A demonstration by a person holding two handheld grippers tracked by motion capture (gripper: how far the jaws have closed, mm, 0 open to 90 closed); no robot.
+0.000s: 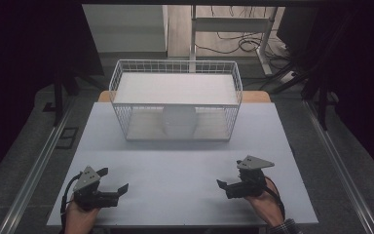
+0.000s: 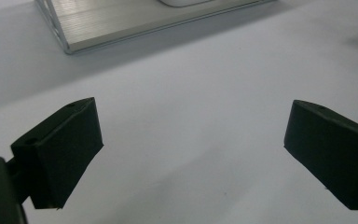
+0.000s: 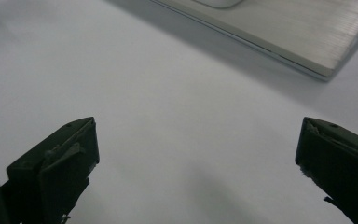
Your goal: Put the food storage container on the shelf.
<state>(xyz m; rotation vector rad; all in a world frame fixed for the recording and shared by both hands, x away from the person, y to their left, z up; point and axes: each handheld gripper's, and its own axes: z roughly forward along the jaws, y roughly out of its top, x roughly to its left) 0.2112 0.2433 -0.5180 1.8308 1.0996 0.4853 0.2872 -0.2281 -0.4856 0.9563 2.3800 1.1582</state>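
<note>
Left gripper (image 1: 113, 181) sits lower left of the frame, jaws spread wide, holding nothing. Right gripper (image 1: 230, 174) sits lower right, jaws likewise wide and empty. White cylinder (image 1: 179, 120) stands inside wire basket (image 1: 176, 67), upper centre, well apart from both.

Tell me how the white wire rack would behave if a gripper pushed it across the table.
The white wire rack would probably slide rather than tip: it stands broad and low on the table. Its thin wire mesh suggests little weight for its size. The white cylindrical object under its shelf stands loose, so it might lag or topple.
</note>
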